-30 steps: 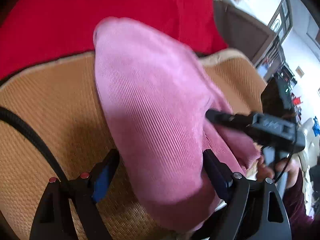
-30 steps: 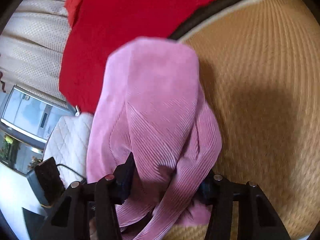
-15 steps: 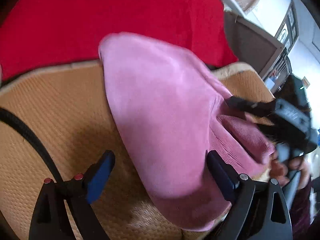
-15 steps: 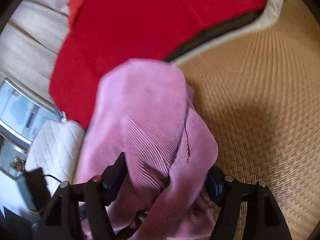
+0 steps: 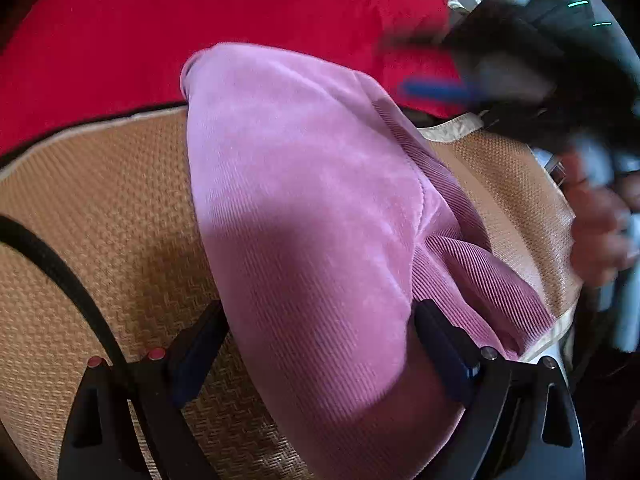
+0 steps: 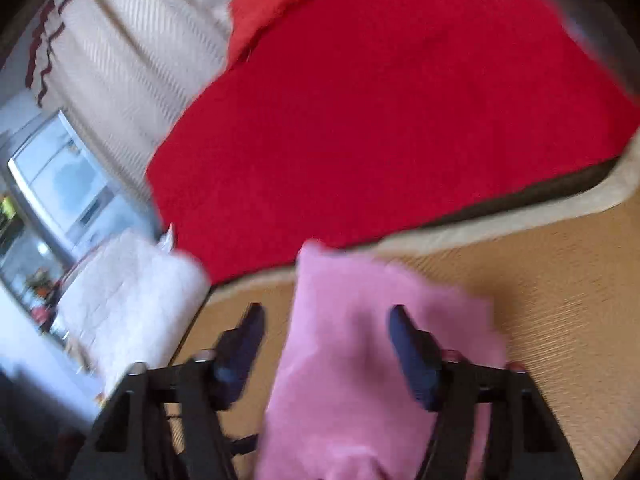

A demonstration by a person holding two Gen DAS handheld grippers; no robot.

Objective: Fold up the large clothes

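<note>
The folded garment lies on the woven mat, reaching back over the mat's far edge onto the blanket behind it. A quilted cushion sits left of the mat.

**Around the mat: red blanket, white cushion, curtains**

A tan woven straw mat with a pale cloth border covers the near surface. Beyond its far edge lies a broad bright red blanket. In the right wrist view a white quilted cushion sits just beside the mat's left edge, near a silver-framed glass cabinet, blurred. Cream ribbed curtains hang behind the blanket. A black cable crosses the mat in the left wrist view.
</note>
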